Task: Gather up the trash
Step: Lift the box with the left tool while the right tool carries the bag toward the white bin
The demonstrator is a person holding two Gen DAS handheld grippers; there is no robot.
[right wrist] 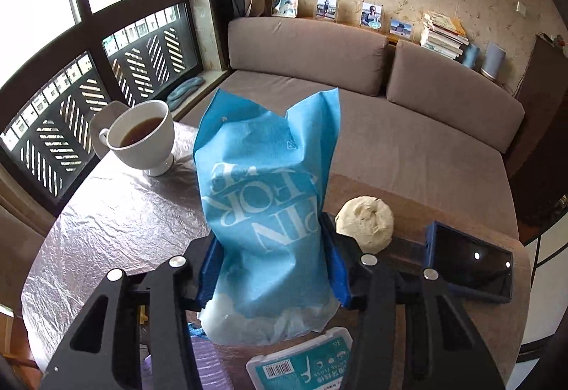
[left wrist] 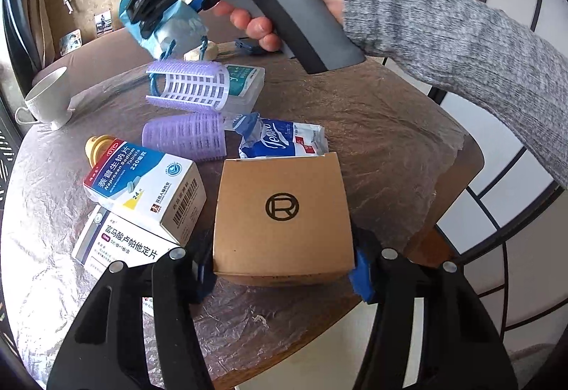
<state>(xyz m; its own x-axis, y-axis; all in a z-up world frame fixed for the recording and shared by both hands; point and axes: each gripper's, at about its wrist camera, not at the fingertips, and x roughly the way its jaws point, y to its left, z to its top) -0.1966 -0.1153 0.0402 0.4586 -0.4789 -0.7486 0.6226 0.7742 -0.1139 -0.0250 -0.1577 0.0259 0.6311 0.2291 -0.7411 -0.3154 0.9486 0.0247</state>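
Task approx. mid-way by my read: crumpled white-blue tissue wrapper (left wrist: 282, 137) already sits in the open brown cardboard box (left wrist: 282, 212); more may remain. Left gripper (left wrist: 280, 269) clamps box at 6 o'clock, on the foil-covered worktop (left wrist: 372, 127). Right gripper (right wrist: 271, 269) pinches crumpled blue paper wrapper (right wrist: 266, 191), held above worktop w/ box not reached.

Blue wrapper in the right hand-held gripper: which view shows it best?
The right wrist view. There the blue wrapper fills the centre, clamped in the right hand-held gripper, its white print readable. The left wrist view shows only part of it, small and distant, hanging from that gripper above the table.
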